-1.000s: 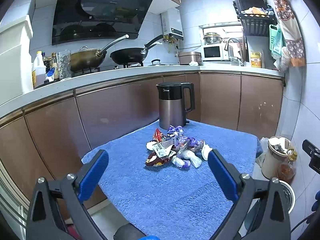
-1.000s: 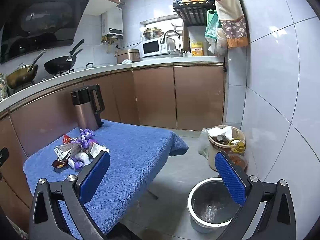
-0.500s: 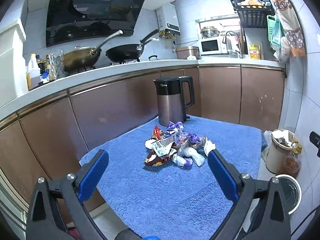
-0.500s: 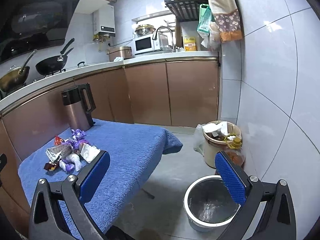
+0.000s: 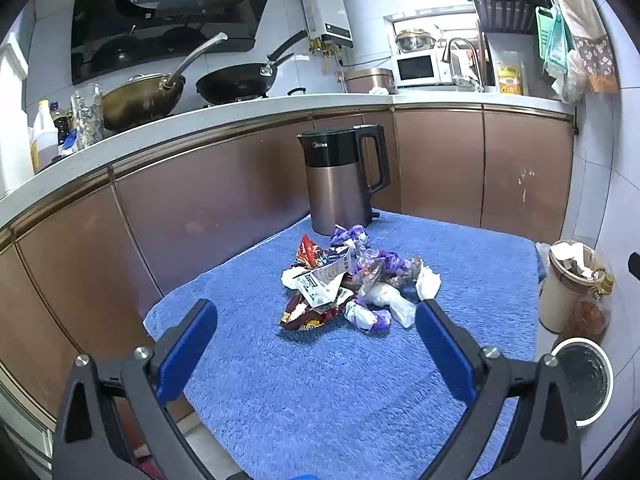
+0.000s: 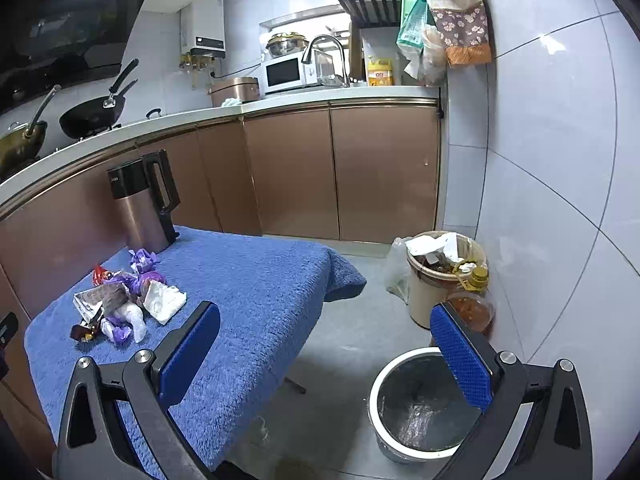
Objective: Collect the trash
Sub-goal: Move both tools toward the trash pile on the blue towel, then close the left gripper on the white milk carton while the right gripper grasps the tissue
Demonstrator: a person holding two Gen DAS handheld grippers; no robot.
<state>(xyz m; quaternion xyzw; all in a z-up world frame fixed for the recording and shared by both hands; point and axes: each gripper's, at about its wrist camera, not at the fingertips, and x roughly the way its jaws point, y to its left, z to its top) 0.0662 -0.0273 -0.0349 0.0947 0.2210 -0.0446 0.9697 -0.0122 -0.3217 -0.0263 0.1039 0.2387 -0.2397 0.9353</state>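
Note:
A pile of trash [image 5: 348, 284], made of crumpled wrappers, purple foil and white paper, lies on a blue towel-covered table [image 5: 320, 392]. The pile also shows in the right wrist view [image 6: 124, 304]. My left gripper [image 5: 316, 336] is open and empty, just short of the pile and above the towel. My right gripper [image 6: 324, 336] is open and empty, off the table's right edge above the floor. A round white-rimmed bin [image 6: 416, 404] with a dark liner stands on the floor below it, also in the left wrist view [image 5: 584, 380].
A brown electric kettle [image 5: 344, 184] stands on the table behind the pile. A full beige waste bin [image 6: 436, 276] and an oil bottle [image 6: 472, 300] stand by the tiled wall. Brown cabinets [image 6: 340, 176] and a counter with woks run behind.
My left gripper has dropped lower and closer to the trash pile. My right gripper has shifted slightly, so the white-rimmed bin sits more under it. Both stay open.

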